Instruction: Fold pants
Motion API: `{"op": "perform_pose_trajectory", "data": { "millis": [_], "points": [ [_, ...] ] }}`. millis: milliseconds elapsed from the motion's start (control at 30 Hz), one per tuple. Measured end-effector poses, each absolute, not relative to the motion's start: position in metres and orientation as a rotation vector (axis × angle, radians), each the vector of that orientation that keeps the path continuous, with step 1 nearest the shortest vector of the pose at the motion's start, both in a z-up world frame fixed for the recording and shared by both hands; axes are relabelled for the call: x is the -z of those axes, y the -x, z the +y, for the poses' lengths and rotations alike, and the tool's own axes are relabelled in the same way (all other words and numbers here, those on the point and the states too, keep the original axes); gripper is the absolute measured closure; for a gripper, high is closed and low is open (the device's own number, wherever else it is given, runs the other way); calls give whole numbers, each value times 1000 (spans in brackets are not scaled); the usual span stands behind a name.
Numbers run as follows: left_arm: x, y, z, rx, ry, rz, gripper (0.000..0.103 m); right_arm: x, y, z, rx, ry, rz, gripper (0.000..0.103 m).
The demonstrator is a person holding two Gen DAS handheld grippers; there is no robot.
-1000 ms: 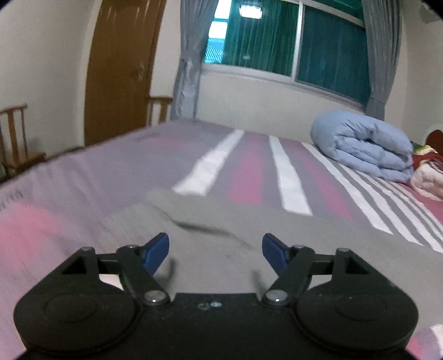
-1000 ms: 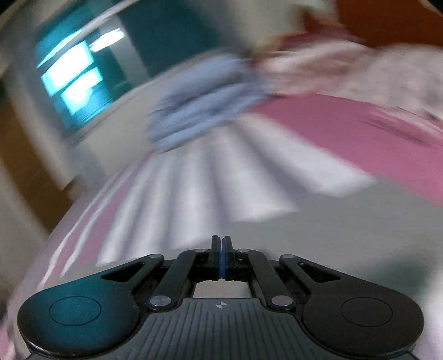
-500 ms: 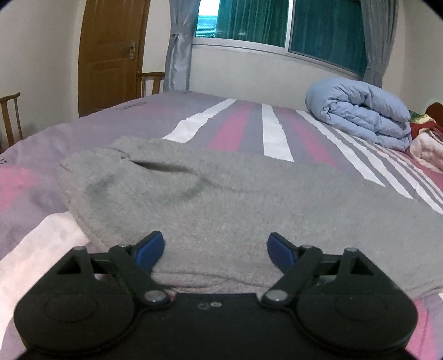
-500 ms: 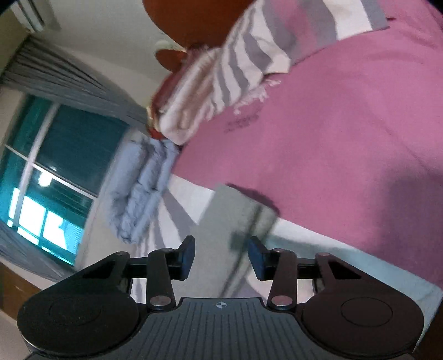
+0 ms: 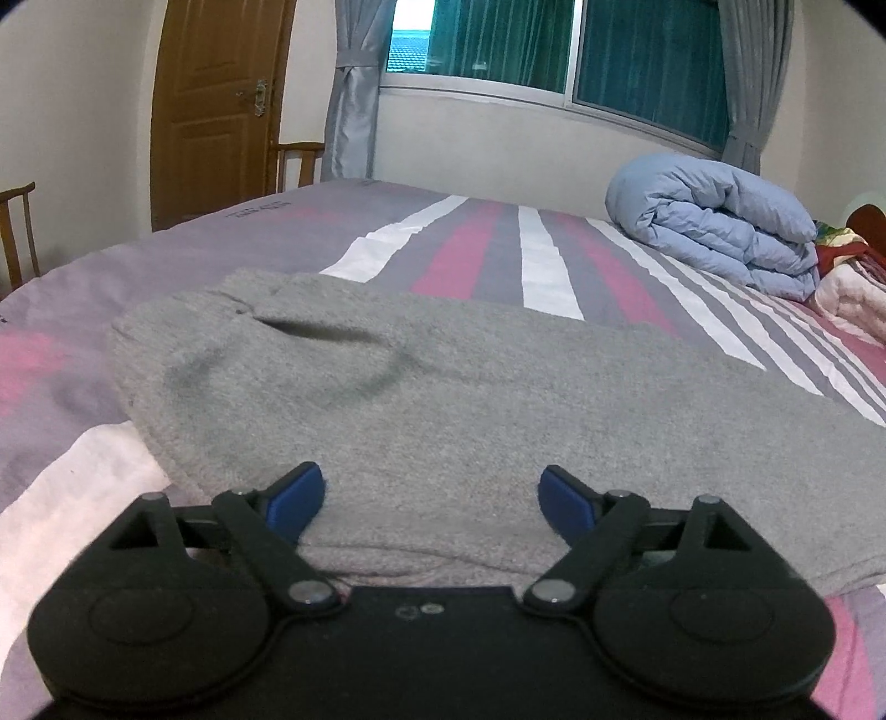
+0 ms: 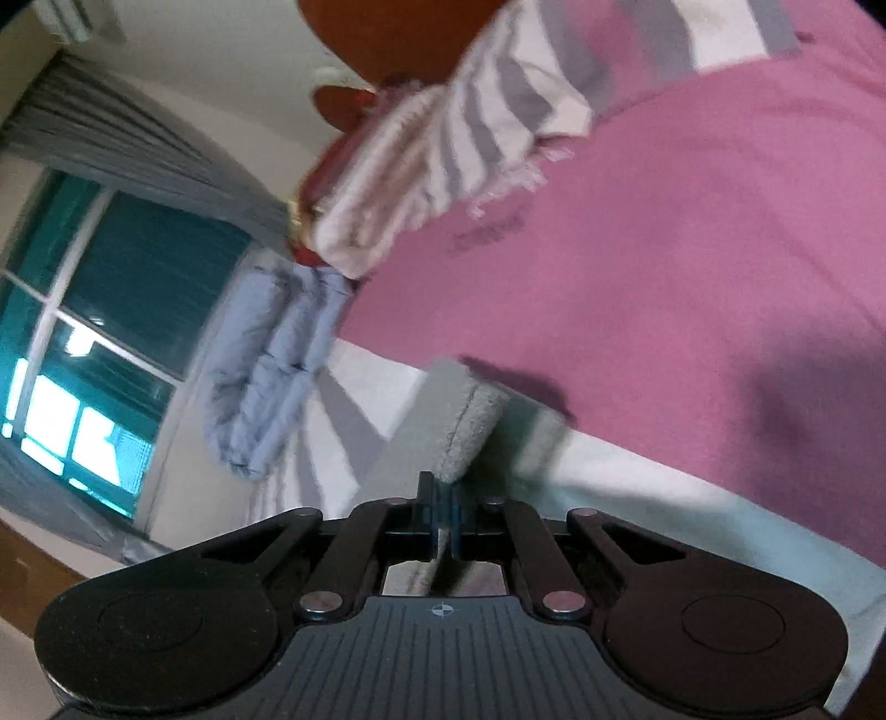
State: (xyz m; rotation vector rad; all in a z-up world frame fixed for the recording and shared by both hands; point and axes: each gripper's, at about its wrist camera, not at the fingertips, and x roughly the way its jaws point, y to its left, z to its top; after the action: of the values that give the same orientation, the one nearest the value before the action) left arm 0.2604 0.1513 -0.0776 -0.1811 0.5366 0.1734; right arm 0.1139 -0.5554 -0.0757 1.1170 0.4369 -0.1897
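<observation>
Grey fleece pants [image 5: 443,399] lie flat across the striped bed, waist end at the left with a pocket slit showing. My left gripper [image 5: 429,501] is open and empty, its blue fingertips [image 5: 293,493] just above the near edge of the pants. In the right wrist view, which is rolled sideways, my right gripper [image 6: 441,507] is shut on the hem end of the pants [image 6: 470,426], and the cuff sticks out beyond the jaws.
A rolled light-blue duvet [image 5: 714,221] and a striped pillow [image 6: 443,160] lie at the head end of the bed [image 5: 482,243]. A wooden door [image 5: 213,105], two chairs [image 5: 296,163] and a curtained window [image 5: 554,44] stand beyond the bed.
My right gripper was open half a second ago and has shut on the pants hem. My left gripper has stayed open and settled nearer the pants edge.
</observation>
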Motion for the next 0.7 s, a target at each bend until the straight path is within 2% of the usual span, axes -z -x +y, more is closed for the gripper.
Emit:
{"op": "perform_pose_trajectory", "data": {
  "millis": [67,100,133,167,233,267,433,467,500,533,633,700],
  "points": [
    [78,-260,152,-173,180,537,24,83,-118,-561,170,-1172,448,99],
    [77,-260,152,-172,180,537,24,80,-116,-562,164,-1168,447,95],
    [78,-259,152,-171,181,536,24,74,-111,-561,166,-1149,429,86],
    [77,-259,151,-172,180,535,24,68,-103,-560,159,-1135,402,70],
    [78,-259,151,-173,180,533,24,66,-94,-559,165,-1143,403,55],
    [78,-259,151,-173,179,533,24,69,-93,-559,154,-1161,403,54],
    [78,-260,151,-169,178,537,23,80,-119,-558,159,-1126,424,55],
    [77,-260,151,-169,178,538,23,77,-127,-555,164,-1086,451,60],
    [77,-260,151,-170,175,540,22,70,-137,-551,166,-1015,496,70],
    [77,-261,151,-171,172,541,22,59,-146,-548,154,-945,524,95],
    [77,-260,149,-173,163,539,22,18,-138,-543,62,-830,375,95],
    [78,-261,149,-172,161,539,22,12,-135,-543,50,-804,340,95]
  ]
}}
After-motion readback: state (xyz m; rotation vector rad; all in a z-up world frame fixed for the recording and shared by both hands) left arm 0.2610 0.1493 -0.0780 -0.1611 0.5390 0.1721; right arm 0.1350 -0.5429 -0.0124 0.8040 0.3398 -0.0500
